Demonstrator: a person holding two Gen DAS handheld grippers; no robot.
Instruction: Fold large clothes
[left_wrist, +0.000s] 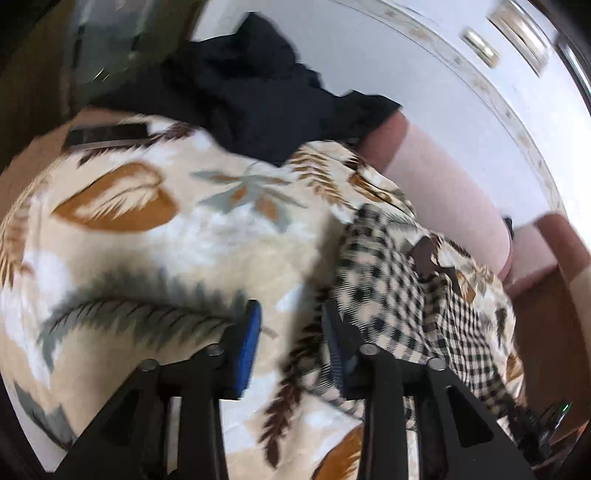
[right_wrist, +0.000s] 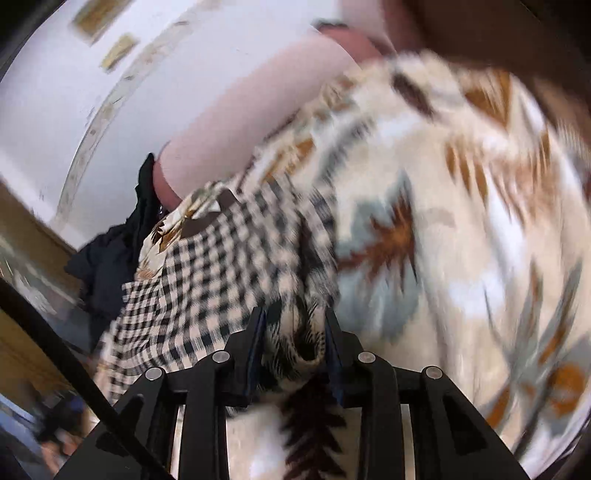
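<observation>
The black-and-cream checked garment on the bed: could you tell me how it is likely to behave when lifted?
The black-and-cream checked garment will probably hang limp, since it already lies creased over the leaf-patterned blanket. It looks thin, so likely light. Fabric bunched by the right gripper suggests it folds easily.

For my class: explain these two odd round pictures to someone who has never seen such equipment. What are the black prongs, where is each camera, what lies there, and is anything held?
A person holds a two-finger gripper in each hand; no robot arm is involved. Each picture comes from a fisheye camera on one gripper, looking along its black fingers with blue pads. The left gripper stands open above a leaf-print blanket, with nothing between its pads. The right gripper has a bunch of fabric between its fingers, but blur hides whether it is pinched tight. A black-and-cream checked garment lies crumpled on the blanket, and a black garment lies further back. A pink bolster cushion runs along the white wall.
</observation>
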